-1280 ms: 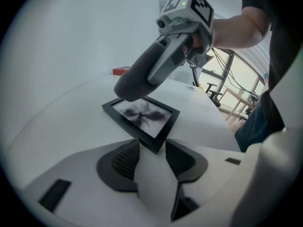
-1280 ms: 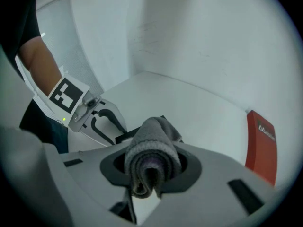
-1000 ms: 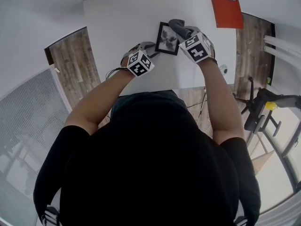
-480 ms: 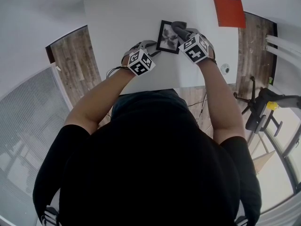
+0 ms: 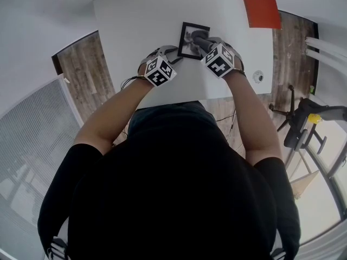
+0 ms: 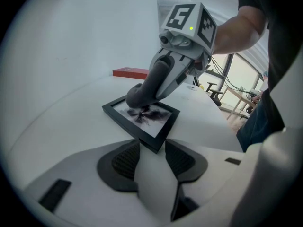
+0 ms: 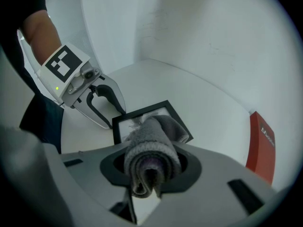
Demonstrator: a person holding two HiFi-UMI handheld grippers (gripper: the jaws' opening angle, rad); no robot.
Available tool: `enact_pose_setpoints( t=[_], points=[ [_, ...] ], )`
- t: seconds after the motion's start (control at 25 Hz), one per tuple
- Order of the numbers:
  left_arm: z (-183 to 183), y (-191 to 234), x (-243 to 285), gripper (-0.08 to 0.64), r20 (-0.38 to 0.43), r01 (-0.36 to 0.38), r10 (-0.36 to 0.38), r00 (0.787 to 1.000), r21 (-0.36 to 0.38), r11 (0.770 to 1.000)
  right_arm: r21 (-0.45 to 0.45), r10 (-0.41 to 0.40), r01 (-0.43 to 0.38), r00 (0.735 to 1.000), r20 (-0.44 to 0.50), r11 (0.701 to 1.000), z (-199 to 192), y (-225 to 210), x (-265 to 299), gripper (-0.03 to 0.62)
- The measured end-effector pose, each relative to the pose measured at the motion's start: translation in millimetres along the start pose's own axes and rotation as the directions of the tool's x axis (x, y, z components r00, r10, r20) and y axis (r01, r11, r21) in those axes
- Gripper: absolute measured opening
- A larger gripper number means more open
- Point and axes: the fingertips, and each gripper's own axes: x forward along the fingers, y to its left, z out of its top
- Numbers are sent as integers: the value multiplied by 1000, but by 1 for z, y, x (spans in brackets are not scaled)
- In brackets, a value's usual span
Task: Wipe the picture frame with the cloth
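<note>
A grey cloth [image 5: 199,40] is being pressed by the right gripper [image 5: 205,46] onto the black picture frame [image 5: 187,37] lying flat on the white table [image 5: 135,20], while the frame's near corner is being gripped by the left gripper [image 5: 174,54], with a red board [image 5: 259,4] lying at the table's far right

An office: a white table [image 5: 130,26] on wood-plank floor [image 5: 87,75], a swivel chair [image 6: 215,91] and wooden desk [image 6: 242,105] beyond the table by large windows [image 6: 244,72], bare white walls.

Cloth [image 7: 150,150] hides pt of frame [image 7: 124,126].
</note>
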Motion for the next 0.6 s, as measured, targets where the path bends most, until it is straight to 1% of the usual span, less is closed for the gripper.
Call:
enact_pose_setpoints(
  t=[0.2, 0.6],
  points=[
    [0, 0, 1, 176, 1, -6, 6, 1000, -5, 1000, -3, 35, -35, 999, -4, 999, -4, 16, -1, 104],
    [0, 2, 1, 176, 3, -13, 13, 1000, -6, 1000, -39, 115, -116, 993, -33, 992, -16, 53, -5, 104]
  ],
)
